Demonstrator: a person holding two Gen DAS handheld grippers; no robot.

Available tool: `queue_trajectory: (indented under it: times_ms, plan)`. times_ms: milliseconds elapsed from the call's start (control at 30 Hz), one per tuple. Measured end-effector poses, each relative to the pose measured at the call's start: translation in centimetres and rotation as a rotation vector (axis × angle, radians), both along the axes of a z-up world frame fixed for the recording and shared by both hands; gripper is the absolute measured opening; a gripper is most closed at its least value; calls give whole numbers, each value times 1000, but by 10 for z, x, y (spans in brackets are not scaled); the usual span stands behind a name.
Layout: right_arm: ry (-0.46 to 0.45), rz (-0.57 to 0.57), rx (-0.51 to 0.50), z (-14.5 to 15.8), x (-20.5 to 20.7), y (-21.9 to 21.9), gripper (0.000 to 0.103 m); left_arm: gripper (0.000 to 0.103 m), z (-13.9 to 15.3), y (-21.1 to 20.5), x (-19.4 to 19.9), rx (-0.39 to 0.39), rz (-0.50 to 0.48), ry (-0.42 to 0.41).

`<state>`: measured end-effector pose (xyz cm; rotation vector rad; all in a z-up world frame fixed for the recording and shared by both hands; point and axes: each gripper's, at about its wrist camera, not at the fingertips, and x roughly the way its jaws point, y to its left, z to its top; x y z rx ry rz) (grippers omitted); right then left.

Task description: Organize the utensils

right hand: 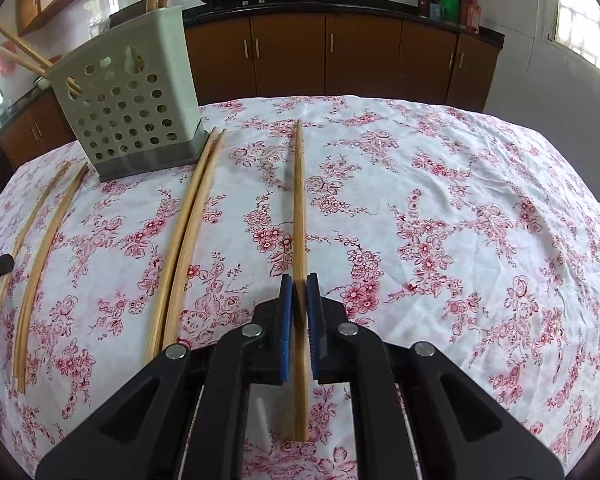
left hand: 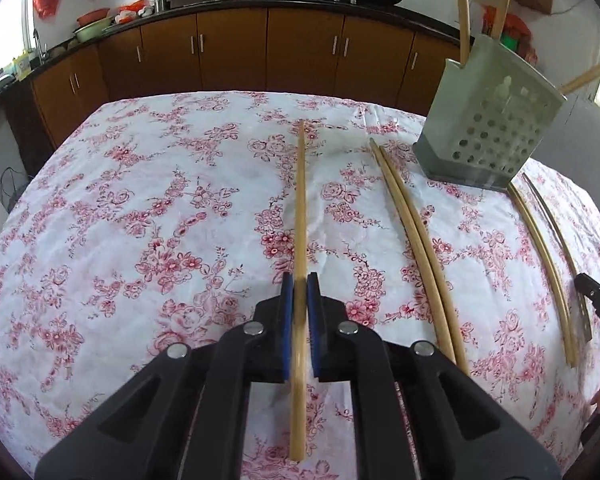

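Tabletop (left hand: 140,200) is wearing a thin, wrinkled white cloth with red floral print. Left gripper (left hand: 300,284), black plastic with blue ribbed pads, is clamping a long, slim, pale wooden chopstick (left hand: 301,200); jaws are closed on it with the stick running straight forward between the pads, the butt sticking back under the gripper and the tip pointing at the far edge. Right gripper (right hand: 299,286), same build, is gripping another chopstick (right hand: 299,208) the same way, centred between its closed jaws. A boxy grey-green plastic holder (left hand: 488,120) with round perforations is standing upright at the far side of the tabletop, with several chopsticks leaning out of its top. Two loose pairs are lying flat on the cloth: a near pair (left hand: 416,240) just beside the holder's base and an outer pair (left hand: 548,264) on its other side.
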<state>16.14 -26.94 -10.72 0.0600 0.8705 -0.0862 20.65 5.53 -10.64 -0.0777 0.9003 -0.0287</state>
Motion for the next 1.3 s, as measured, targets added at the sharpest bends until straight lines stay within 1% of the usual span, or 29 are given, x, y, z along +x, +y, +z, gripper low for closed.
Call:
queue_trajectory:
  times_ms: [167, 467, 1300]
  plan:
    - [1, 0, -3, 0, 0, 1, 8, 10, 0, -1, 0, 4, 0, 1]
    - [0, 0, 1, 0, 0, -1, 8, 10, -1, 3, -1, -35, 2, -1]
    - [1, -1, 1, 0, 0, 0, 9, 10, -1, 3, -2, -39, 3, -1]
